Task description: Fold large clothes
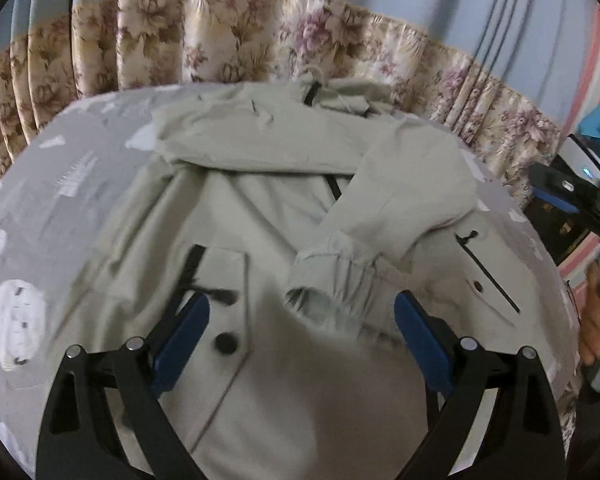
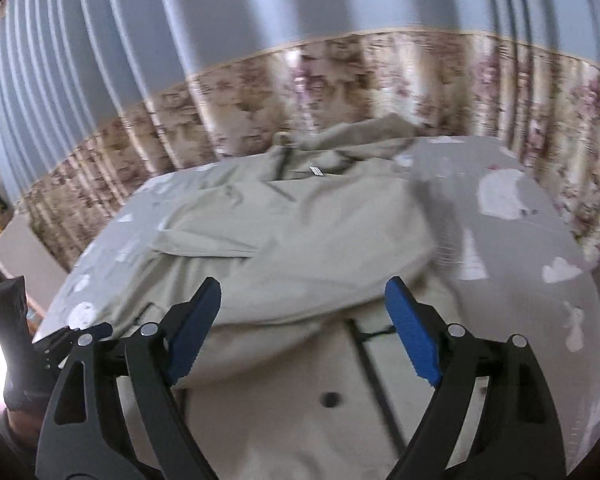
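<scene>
Under both tongs lay the coat [image 1: 260, 208], sleeves [image 1: 380, 208] crossed inward for folding; left tongs [image 1: 302, 320] and right tongs [image 2: 303, 312] were spread wide, holding nothing.

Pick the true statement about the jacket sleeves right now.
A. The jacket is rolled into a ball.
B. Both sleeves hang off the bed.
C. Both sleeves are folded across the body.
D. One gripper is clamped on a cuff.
C: both sleeves cross the jacket body; left gripper and right gripper are open.

Open bed margins, curtain behind

Grey bedsheet [image 1: 52, 200] lies bare either side of the jacket [image 1: 260, 220]; the floral curtain [image 1: 220, 40] closes the far edge (folded sleeves [image 1: 340, 260] hump the middle).
</scene>
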